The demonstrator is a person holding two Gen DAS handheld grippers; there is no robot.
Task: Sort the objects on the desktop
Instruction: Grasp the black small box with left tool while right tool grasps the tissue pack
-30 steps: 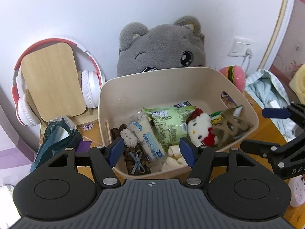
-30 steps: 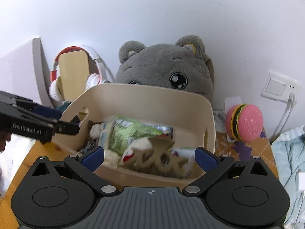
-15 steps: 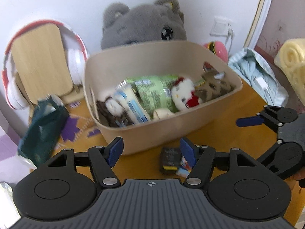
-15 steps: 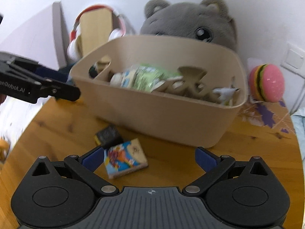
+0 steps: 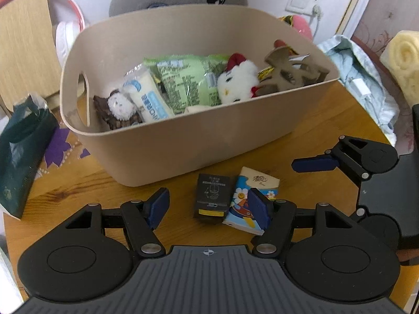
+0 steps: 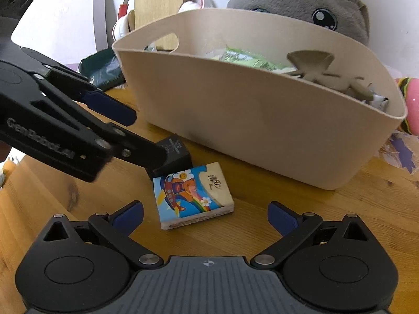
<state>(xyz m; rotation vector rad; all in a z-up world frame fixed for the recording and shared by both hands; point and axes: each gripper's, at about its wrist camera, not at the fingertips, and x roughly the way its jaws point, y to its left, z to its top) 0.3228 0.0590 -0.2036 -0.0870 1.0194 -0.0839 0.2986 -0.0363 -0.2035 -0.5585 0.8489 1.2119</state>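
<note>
Each of the 2 handheld tools, the left gripper (image 5: 208,206) and the right gripper (image 6: 205,218), has a ribbed grey body with a small crosshair mark, 2 round black discs, black linkage arms with silver screws, blue-padded jaws, and white "GenRobot.AI" lettering along one side.

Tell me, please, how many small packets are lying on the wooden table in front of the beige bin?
2. A black box lies just in front of the beige bin, and a cartoon-printed tissue pack lies against it. More could be hidden behind the bin.
</note>
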